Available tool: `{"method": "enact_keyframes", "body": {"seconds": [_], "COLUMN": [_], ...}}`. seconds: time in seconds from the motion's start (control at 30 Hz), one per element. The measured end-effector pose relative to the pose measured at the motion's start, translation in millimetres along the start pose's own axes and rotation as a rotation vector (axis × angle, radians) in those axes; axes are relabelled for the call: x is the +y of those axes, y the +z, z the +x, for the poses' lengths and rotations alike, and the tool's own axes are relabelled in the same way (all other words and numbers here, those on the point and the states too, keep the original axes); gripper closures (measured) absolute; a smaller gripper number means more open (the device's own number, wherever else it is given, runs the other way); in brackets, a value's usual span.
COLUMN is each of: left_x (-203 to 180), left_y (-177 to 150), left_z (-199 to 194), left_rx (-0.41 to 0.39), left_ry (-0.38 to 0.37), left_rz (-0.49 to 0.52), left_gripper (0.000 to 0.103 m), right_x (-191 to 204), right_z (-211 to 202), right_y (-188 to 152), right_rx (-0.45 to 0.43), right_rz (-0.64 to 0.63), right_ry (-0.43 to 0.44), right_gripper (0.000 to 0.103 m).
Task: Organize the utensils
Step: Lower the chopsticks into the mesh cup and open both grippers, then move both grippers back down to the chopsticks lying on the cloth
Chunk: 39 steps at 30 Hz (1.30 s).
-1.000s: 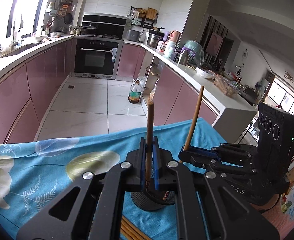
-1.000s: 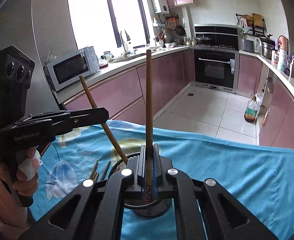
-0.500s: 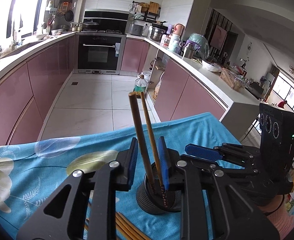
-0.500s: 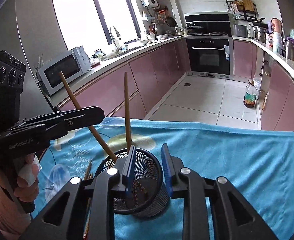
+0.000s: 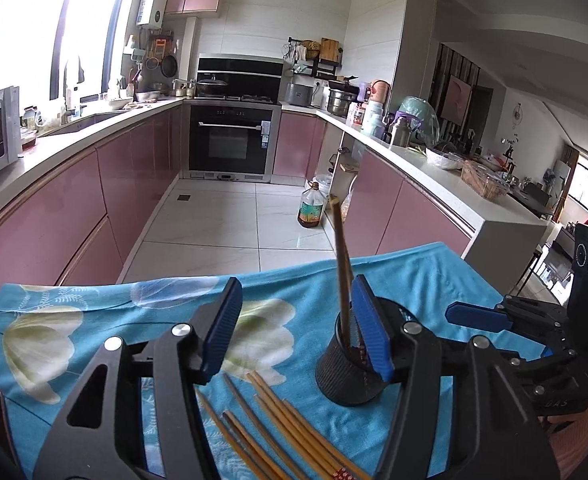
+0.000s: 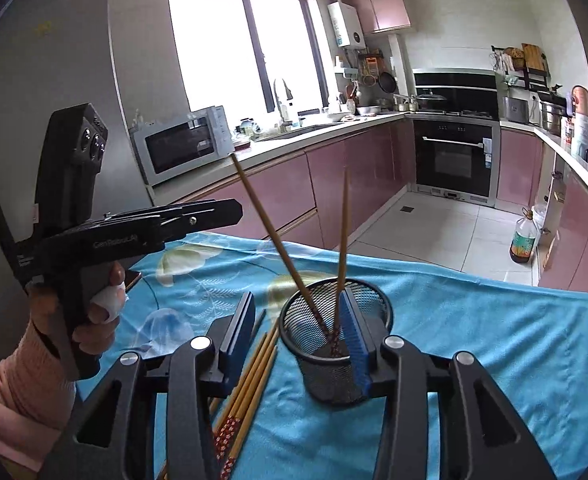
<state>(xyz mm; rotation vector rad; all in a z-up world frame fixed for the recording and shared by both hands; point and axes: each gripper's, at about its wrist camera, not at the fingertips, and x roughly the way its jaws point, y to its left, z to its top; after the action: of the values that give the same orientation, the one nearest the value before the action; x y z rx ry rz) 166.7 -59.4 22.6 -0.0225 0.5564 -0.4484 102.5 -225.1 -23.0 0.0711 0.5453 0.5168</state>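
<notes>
A black mesh cup (image 6: 336, 344) stands on the blue floral cloth (image 6: 474, 320) with two wooden chopsticks (image 6: 344, 248) leaning in it. It also shows in the left wrist view (image 5: 348, 368). Several more chopsticks (image 5: 278, 428) lie flat on the cloth left of the cup, also in the right wrist view (image 6: 246, 384). My left gripper (image 5: 294, 332) is open and empty, above the loose chopsticks with its right finger beside the cup. My right gripper (image 6: 298, 340) is open and empty, its right finger in front of the cup.
The table's far edge drops to a tiled kitchen floor (image 5: 230, 224). Pink cabinets (image 5: 74, 208) line both sides. An oil bottle (image 5: 310, 210) stands on the floor. The right gripper's body (image 5: 534, 332) sits close on the right of the cup.
Both grippers were shut on a chopstick each above the cup; both opened, let them drop into the cup, and drew back and up.
</notes>
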Motion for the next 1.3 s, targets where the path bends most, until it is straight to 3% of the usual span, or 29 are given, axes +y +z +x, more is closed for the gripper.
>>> {"method": "enact_keyframes", "body": {"seconds": [0.23, 0.5, 0.9, 1.3], "left_x": [25, 44, 34, 33], "left_y": [-54, -115, -136, -158], "left_z": [-18, -8, 0, 17], "left_rx": [0.085, 0.216, 0.273, 0.366], "left_ry": [0.070, 0.073, 0.037, 0.016], "left_rz": [-0.008, -0.078, -0.082, -0.106], "left_gripper": [0.046, 0.046, 0.046, 0.054], "right_x": [26, 35, 38, 40], "right_z": [21, 52, 52, 64], "right_y": [-37, -68, -73, -87], "right_rx": [0.132, 0.255, 0.265, 0.337], "right_rz": [-0.042, -0.001, -0.002, -0.011], "right_ry": [0.038, 0.042, 0.042, 0.034], "right_gripper": [0.060, 0.065, 0.066, 0.078]}}
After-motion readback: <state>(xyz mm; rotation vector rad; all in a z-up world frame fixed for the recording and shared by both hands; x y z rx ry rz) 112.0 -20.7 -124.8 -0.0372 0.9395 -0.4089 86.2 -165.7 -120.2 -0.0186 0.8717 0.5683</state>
